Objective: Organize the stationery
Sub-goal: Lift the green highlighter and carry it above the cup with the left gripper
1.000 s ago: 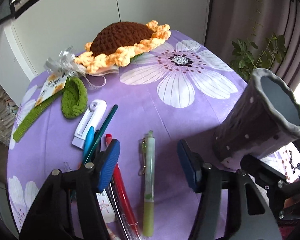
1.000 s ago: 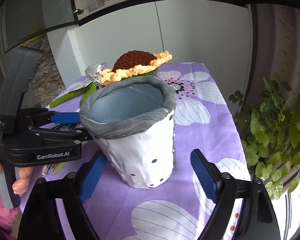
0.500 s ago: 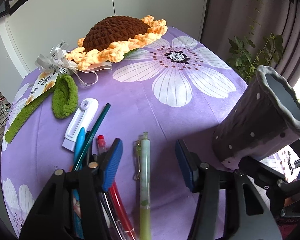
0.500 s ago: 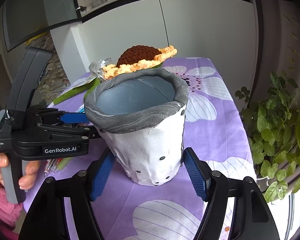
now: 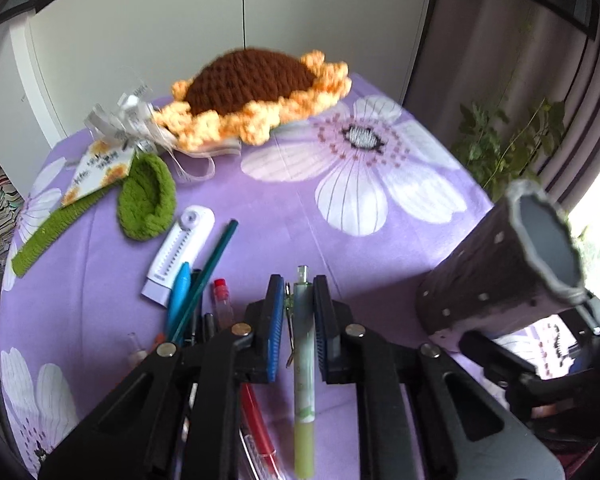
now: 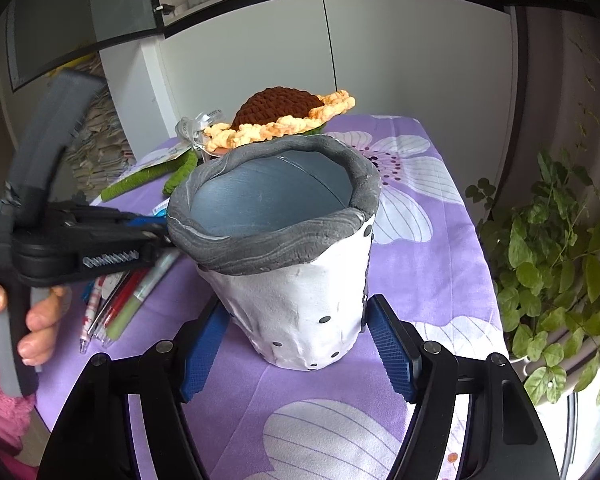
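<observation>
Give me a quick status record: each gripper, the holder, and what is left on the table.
left gripper: jaws closing on the green pen
right gripper: shut on the pen holder, upright on the purple cloth
holder contents: none visible inside
loose stationery: blue pen, teal pencil, red pen, white correction tape, left of the green pen
other: crochet sunflower at the far end
</observation>
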